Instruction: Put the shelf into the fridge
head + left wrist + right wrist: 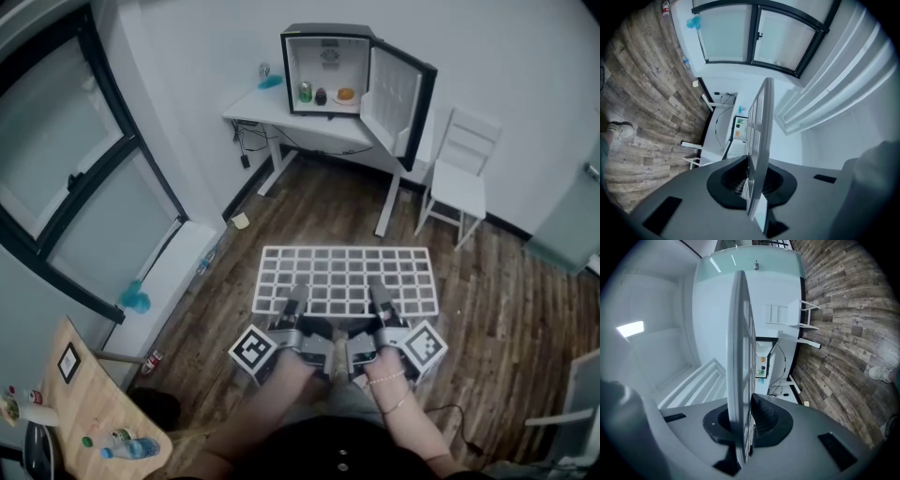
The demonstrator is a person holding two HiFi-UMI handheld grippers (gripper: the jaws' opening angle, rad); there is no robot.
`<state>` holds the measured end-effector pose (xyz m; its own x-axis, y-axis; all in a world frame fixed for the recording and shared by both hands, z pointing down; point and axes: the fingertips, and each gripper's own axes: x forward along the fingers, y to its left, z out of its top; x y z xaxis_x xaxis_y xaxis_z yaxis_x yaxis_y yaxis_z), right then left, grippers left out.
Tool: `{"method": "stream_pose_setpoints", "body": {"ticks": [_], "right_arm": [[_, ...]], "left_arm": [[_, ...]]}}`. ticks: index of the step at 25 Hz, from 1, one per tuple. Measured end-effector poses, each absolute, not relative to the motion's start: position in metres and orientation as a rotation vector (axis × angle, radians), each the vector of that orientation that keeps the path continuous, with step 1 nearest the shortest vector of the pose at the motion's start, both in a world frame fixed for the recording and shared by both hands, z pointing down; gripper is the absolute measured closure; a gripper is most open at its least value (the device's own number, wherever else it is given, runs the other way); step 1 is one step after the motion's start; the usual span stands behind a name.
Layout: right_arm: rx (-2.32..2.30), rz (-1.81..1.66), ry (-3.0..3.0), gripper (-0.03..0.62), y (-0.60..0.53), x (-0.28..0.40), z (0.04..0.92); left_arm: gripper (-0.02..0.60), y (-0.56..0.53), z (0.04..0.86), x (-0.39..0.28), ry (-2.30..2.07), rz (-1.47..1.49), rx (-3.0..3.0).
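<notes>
Left gripper (298, 294) clamped on shelf (347, 274); right gripper (379, 291) clamped on shelf; fridge (324, 31) open

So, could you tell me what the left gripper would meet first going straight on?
Path looks free above the wooden floor; then probably the open black mini fridge on the white desk, though depth is unclear.

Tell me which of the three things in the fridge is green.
The can, leftmost in the fridge; the middle thing is dark, the right one orange.
</notes>
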<state>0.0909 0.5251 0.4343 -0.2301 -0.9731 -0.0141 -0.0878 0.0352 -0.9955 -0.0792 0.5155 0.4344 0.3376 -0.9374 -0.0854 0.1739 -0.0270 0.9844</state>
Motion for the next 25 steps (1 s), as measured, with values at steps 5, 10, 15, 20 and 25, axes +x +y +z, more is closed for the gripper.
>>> {"method": "stream_pose_setpoints", "body": {"ticks": [5,10,15,20,25], "right_arm": [[-1.135,-1.324,1.461,0.562,0.471,0.099,0.44],[-1.145,-1.375,1.436,0.562,0.354,0.124,0.431],[-1.145,-1.369,1.45,0.562,0.354,0.123,0.44],[-1.125,-1.35,1.463,0.562,0.305,0.143,0.431],[-1.111,-1.351,1.497,0.562,0.269,0.151,0.425]], "left_arm": [[0.551,0.463,0.438,-0.072,-0.811,-1.07,1.257],[0.549,0.349,0.424,-0.047,-0.847,-1.058,1.238],[0.549,0.35,0.435,-0.048,-0.842,-1.085,1.246],[0.551,0.301,0.427,-0.028,-0.821,-1.104,1.263],[0.55,0.271,0.421,-0.02,-0.825,-1.129,1.254]]}}
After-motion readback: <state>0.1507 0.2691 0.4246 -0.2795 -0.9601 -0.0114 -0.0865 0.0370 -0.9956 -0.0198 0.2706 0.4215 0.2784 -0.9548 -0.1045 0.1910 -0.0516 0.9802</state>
